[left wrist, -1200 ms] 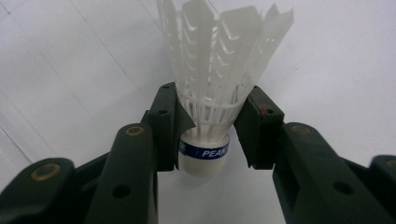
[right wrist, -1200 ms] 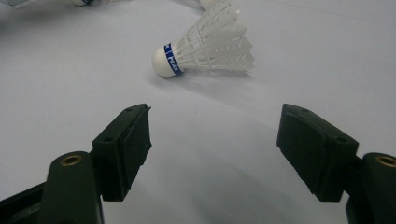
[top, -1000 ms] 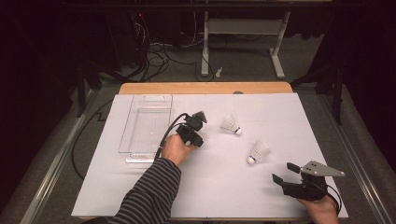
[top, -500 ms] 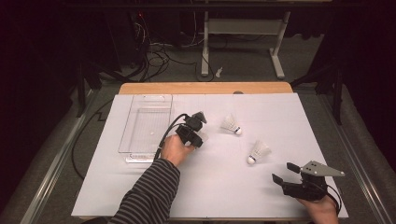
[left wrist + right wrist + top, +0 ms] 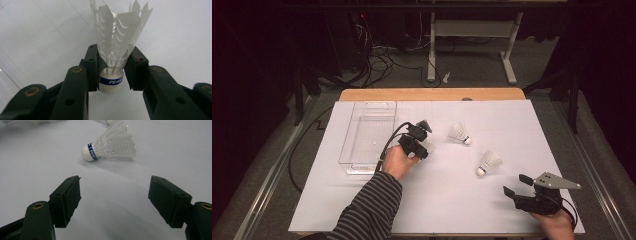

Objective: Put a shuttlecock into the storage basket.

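My left gripper (image 5: 111,71) is shut on a white shuttlecock (image 5: 113,42) with a blue band, pads pressing on the base of its skirt, cork toward the camera. In the high view that gripper (image 5: 421,142) is left of centre on the white sheet, beside a clear tray (image 5: 362,150). Two more shuttlecocks lie loose: one (image 5: 459,133) at the middle, another (image 5: 488,162) nearer the right. My right gripper (image 5: 516,185) rests open at the front right corner. In its own view the right gripper (image 5: 114,192) has bare sheet between its jaws, and the near shuttlecock (image 5: 111,143) lies beyond them.
A white sheet (image 5: 437,200) covers the wooden table (image 5: 432,94). The clear tray stands at the sheet's left. Cables and metal stand legs (image 5: 432,50) are on the dark floor behind the table. A striped sleeve (image 5: 369,210) comes in from the bottom.
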A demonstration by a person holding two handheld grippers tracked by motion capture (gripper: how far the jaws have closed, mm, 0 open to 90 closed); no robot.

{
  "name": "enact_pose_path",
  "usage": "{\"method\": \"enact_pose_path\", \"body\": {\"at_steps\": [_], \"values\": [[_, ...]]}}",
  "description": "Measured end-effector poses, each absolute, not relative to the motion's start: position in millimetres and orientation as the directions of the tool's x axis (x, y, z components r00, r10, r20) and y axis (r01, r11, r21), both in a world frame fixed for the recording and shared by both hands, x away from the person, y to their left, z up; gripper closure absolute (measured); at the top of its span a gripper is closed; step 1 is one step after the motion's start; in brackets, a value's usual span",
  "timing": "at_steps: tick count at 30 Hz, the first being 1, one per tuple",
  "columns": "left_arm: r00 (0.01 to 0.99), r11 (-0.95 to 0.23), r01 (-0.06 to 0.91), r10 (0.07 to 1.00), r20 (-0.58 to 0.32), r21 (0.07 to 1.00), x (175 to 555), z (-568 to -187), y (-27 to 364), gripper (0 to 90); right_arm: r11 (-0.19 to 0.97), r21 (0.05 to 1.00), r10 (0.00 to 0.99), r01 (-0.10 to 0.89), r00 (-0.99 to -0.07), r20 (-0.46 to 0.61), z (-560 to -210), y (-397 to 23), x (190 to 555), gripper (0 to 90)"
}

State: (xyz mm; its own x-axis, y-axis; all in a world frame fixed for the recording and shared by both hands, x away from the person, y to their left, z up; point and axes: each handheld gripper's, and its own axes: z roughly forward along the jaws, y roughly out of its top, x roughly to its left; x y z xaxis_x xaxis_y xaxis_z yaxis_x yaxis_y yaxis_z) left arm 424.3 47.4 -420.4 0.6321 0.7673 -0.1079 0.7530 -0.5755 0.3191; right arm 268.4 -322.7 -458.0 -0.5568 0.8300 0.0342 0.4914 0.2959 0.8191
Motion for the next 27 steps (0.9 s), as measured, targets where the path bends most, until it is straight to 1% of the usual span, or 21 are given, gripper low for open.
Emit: {"method": "enact_pose_path", "body": {"at_steps": [27], "values": [[0.654, -0.565, 0.725, 0.745, -0.135, 0.395, 410.0, -411.4, 52.6, 67.0, 0.295, 0.819, 0.83, 0.492, -0.556, 0.035, -457.8, -322.4, 268.1, 26.4]]}}
